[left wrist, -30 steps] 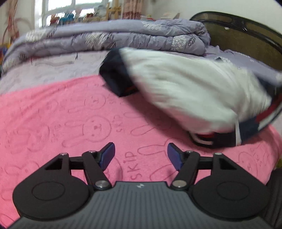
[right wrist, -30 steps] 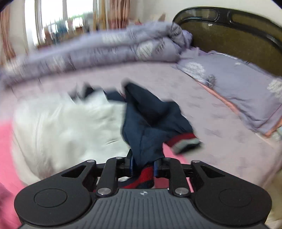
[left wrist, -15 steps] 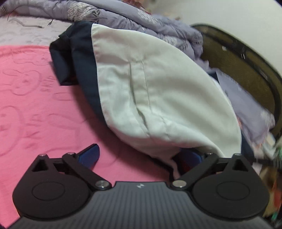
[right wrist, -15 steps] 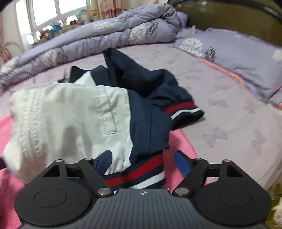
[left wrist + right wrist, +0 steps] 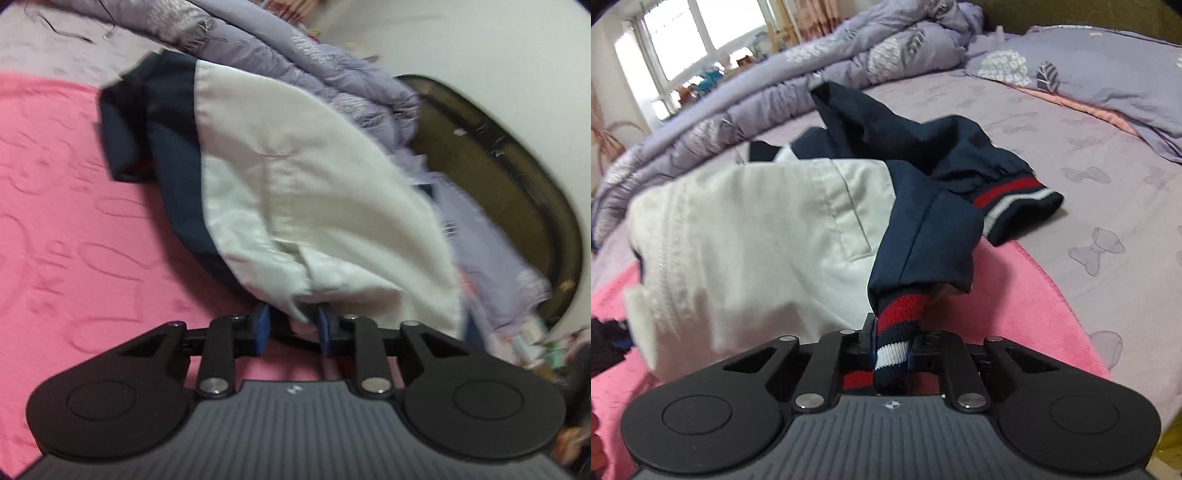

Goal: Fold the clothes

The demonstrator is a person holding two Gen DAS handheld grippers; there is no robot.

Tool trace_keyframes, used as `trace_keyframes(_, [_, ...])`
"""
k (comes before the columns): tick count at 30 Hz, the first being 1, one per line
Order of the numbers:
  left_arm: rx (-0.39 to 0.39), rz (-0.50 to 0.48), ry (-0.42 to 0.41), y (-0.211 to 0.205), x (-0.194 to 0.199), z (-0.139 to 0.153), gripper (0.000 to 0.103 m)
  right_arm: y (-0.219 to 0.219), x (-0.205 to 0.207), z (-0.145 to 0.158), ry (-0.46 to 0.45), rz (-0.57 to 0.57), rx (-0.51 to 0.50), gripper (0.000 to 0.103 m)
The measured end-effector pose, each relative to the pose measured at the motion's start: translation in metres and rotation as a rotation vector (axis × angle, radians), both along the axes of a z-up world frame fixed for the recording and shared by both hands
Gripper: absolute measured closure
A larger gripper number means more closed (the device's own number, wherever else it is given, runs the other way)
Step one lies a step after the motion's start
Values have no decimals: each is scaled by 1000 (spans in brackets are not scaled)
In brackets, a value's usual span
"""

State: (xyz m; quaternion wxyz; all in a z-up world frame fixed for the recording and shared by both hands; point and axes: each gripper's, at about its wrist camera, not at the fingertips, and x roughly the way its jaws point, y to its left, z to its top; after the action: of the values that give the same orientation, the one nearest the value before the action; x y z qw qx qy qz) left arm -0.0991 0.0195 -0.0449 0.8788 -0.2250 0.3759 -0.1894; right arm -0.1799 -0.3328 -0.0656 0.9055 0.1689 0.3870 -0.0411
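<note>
On the pink blanket (image 5: 74,221), our left gripper (image 5: 291,328) pinches the white edge of the jacket (image 5: 295,184), which bulges up just ahead of it; our right gripper (image 5: 892,350) clamps the striped hem (red, white, navy) (image 5: 894,332) directly between its fingers

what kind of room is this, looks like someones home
Most likely a home bedroom. The jacket lies on a bed with a lilac sheet, a rumpled quilt and a pillow behind it, plus a dark headboard against the wall.
</note>
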Motion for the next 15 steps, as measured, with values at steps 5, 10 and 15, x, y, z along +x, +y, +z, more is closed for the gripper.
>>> trace_keyframes(5, [-63,207,65,-3,13,-16,0,-3,-6,3,-20,28,-9,82])
trace_keyframes(10, [-13,56,61,-45,35,-11,24,-3,0,-7,-2,3,-62,71])
trace_keyframes(15, [-37,51,39,-52,23,13,89,10,-1,-2,-18,20,-32,89])
